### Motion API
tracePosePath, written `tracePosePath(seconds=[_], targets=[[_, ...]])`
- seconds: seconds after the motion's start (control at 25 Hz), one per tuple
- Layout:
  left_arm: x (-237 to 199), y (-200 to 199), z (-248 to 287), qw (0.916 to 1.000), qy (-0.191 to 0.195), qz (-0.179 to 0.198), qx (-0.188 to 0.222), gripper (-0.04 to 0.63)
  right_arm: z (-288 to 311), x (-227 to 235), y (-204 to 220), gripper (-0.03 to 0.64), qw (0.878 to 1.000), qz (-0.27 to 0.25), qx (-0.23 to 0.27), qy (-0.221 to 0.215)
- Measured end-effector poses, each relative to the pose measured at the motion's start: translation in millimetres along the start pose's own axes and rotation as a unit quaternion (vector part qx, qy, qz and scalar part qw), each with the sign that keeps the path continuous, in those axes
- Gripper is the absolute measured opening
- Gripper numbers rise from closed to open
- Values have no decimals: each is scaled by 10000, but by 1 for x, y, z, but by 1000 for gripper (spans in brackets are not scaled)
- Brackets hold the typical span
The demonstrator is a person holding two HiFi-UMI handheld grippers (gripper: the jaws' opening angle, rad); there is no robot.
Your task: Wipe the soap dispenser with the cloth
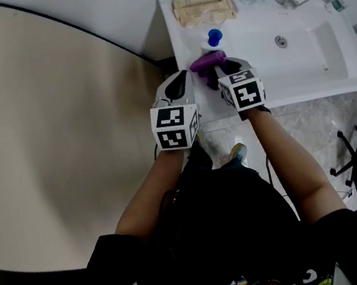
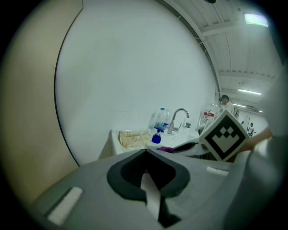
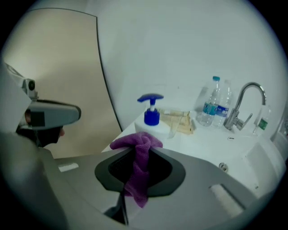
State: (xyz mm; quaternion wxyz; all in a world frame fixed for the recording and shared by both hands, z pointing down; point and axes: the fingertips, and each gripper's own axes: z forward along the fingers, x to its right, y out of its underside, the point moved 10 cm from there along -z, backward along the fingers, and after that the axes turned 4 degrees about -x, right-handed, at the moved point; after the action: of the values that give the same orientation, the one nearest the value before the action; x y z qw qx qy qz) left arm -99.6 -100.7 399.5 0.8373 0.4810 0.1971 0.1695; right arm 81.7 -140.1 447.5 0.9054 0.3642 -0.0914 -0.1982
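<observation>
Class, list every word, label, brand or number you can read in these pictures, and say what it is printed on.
Nothing here is legible.
Water bottles: blue labels, too blurred to read.
Bottle right of the tap: red and white label, too small to read.
Marker cube: black squares only, no words.

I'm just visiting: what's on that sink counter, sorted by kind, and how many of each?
Soap dispenser: 1
Cloths: 2, a purple cloth and a beige cloth
Water bottles: 2
Small bottle by the faucet: 1
Total: 6
</observation>
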Motion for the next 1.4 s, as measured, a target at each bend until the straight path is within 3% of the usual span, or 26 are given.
tracePosePath(seconds=[0.36,0.92,1.28,1.4], targets=[[18,-4,-10,9999,-89,104,25,2,-43,16,-39,87,9963,-91,857,71],[9,-1,-13,9997,-155,158,-102,0,8,-3,-11,89,9987,-333,242,-313],[-11,9,-8,9992,-10,245,-324,0,44,-10,13,89,9991,-234,-216,-275],[-15,7,-3,9991,83,265,-327,2,34,-9,9,89,9997,-64,-86,-240]])
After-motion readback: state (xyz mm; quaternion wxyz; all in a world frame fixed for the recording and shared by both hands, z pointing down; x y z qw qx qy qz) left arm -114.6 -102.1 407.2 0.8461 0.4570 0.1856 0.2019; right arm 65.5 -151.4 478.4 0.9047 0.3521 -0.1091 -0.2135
